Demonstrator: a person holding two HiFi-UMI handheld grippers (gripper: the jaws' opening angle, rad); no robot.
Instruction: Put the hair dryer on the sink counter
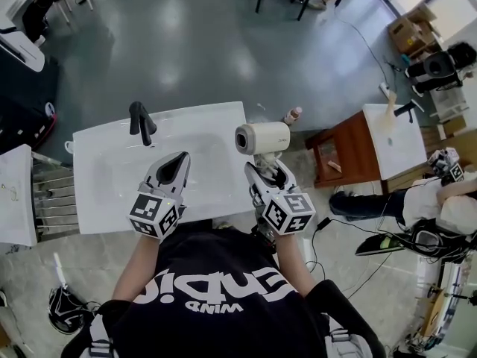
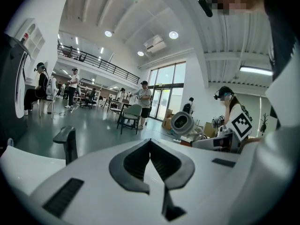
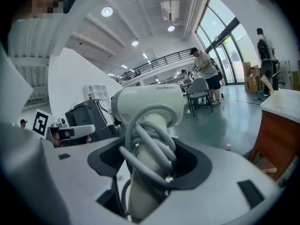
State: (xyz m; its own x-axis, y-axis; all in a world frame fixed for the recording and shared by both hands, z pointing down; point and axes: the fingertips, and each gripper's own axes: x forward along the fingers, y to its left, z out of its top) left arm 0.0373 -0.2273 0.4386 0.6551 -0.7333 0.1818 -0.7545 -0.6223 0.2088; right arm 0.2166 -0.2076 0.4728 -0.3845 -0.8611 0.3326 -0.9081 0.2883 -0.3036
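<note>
Broadly, the white sink counter (image 1: pixel 112 200) with its black faucet (image 1: pixel 140 121) is seen across the middle of the head view, and the flat margin to the right of the basin is judged the best landing surface. The hair dryer (image 1: pixel 262 137) is held at that right edge, partly past it and apparently not yet set down. It is therefore best carried leftward over the margin and lowered until the barrel is borne by the surface, and only then should the grip be eased. The barrel is laid level, its long axis running left to right across the head view, with one round end turned toward the basin and the handle directed back toward the person. That handle is clamped between the fingers of the right gripper (image 1: pixel 267 171), and the grey cord (image 3: pixel 140 144) is wound round it; the loops should be kept from snagging. The left gripper (image 1: pixel 173 168) is held over the basin, fingers together and nothing between them.
</note>
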